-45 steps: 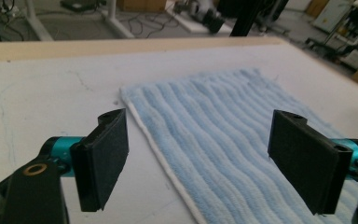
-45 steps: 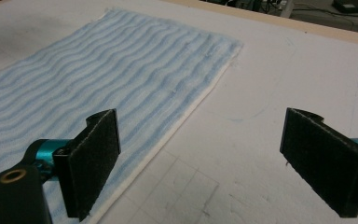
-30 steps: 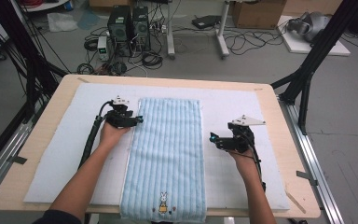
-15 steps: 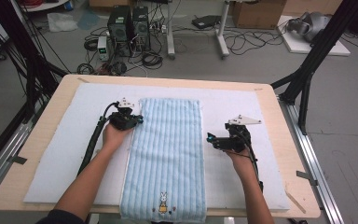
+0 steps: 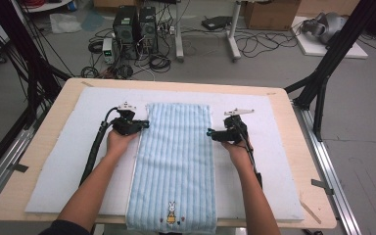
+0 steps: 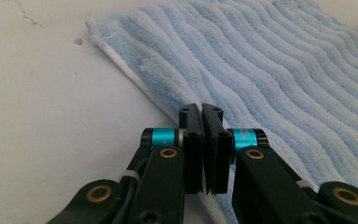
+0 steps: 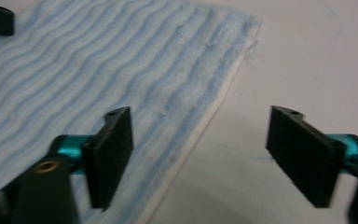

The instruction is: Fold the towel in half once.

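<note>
**Left tongs pinched the towel's edge while the right tongs straddled the other side**

The left tongs [image 6: 201,140] were clamped tight on the near long edge of the light-blue striped towel [image 5: 176,161], the black pads pressed flat together with the towel's white hem caught between them. The right tongs [image 7: 200,158] stood wide, their jaws having just been closing in. One pad sat over the towel's striped pile, the other over the bare white mat [image 5: 68,161], and the towel's right hem ran between them, not yet gripped.

The towel lay flat and lengthwise between the two tongs, stretching away from them toward the far side of the tabletop [image 5: 298,122] and back toward the person, where a small embroidered rabbit [image 5: 171,211] marked the near end. Each tongs sat at roughly the same point along the towel, on opposite long edges.

The likely trouble lay on the right. The pads hung level with a thin hem lying flat on the mat, so they could close above it and catch nothing, or nip only the top layer of pile. If that side slipped while the left held firm, any lift would pull the towel askew and drag it across the mat, spoiling an even fold.
</note>
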`<state>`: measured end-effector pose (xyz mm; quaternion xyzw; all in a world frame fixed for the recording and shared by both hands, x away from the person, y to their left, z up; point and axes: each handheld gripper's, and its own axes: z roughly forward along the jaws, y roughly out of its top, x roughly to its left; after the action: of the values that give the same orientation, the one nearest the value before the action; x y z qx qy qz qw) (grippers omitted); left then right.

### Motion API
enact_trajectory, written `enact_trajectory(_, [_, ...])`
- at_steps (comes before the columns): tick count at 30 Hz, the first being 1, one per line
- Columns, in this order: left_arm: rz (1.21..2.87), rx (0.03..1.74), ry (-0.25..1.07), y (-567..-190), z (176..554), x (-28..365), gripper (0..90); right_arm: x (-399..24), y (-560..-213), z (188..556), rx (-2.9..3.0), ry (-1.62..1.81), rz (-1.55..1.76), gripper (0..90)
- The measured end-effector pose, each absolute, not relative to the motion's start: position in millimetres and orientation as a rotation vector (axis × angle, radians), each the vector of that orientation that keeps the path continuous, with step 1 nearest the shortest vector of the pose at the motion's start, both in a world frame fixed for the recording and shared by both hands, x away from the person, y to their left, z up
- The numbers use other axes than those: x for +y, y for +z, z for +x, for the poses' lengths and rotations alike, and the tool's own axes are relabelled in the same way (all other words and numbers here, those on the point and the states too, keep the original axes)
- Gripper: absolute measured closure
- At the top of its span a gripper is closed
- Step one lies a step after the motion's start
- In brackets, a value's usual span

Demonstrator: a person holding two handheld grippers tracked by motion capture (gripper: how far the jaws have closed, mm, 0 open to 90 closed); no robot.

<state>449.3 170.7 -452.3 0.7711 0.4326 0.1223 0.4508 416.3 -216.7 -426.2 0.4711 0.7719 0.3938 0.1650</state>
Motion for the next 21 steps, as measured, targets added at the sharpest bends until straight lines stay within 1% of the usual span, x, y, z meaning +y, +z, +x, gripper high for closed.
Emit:
enact_trajectory(1, [1.905, 1.07, 0.299, -452.4, 449.5, 171.1, 86.8, -215.0, -428.4, 422.0, 2.208, 1.103, 1.355, 29.1])
enact_trajectory(5, [1.906, 1.073, 0.297, -452.5, 449.7, 171.0, 86.8, -205.9, -437.1, 438.7, 2.242, 1.061, 1.401, 39.8])
enact_trajectory(8, [1.904, 1.078, 0.297, -452.7, 449.8, 170.8, 86.8, -195.6, -442.0, 443.7, 2.276, 0.999, 1.372, 49.2])
enact_trajectory(10, [1.906, 1.082, 0.297, -452.7, 449.8, 170.6, 86.8, -191.4, -441.1, 442.8, 2.252, 0.942, 1.368, 58.2])
enact_trajectory(12, [1.91, 1.084, 0.299, -452.7, 449.8, 170.0, 86.9, -190.5, -439.6, 441.9, 2.285, 0.939, 1.328, 78.7])
enact_trajectory(13, [1.911, 1.087, 0.3, -452.7, 449.9, 170.0, 86.9, -187.7, -439.3, 441.2, 2.293, 0.929, 1.307, 85.1])
enact_trajectory(15, [1.895, 1.102, 0.302, -452.1, 451.5, 171.5, 87.2, -179.8, -437.8, 440.1, 2.3, 0.861, 1.245, 87.0])
enact_trajectory(17, [1.815, 1.124, 0.292, -449.8, 454.5, 175.4, 87.2, -178.3, -435.8, 442.9, 2.283, 0.851, 1.236, 87.3])
enact_trajectory(19, [1.749, 1.135, 0.285, -445.5, 457.8, 176.8, 87.2, -181.0, -433.3, 446.3, 2.244, 0.881, 1.252, 87.2])
enact_trajectory(21, [1.743, 1.133, 0.284, -440.6, 461.2, 176.7, 87.2, -185.7, -429.2, 449.5, 2.193, 0.951, 1.269, 87.2])
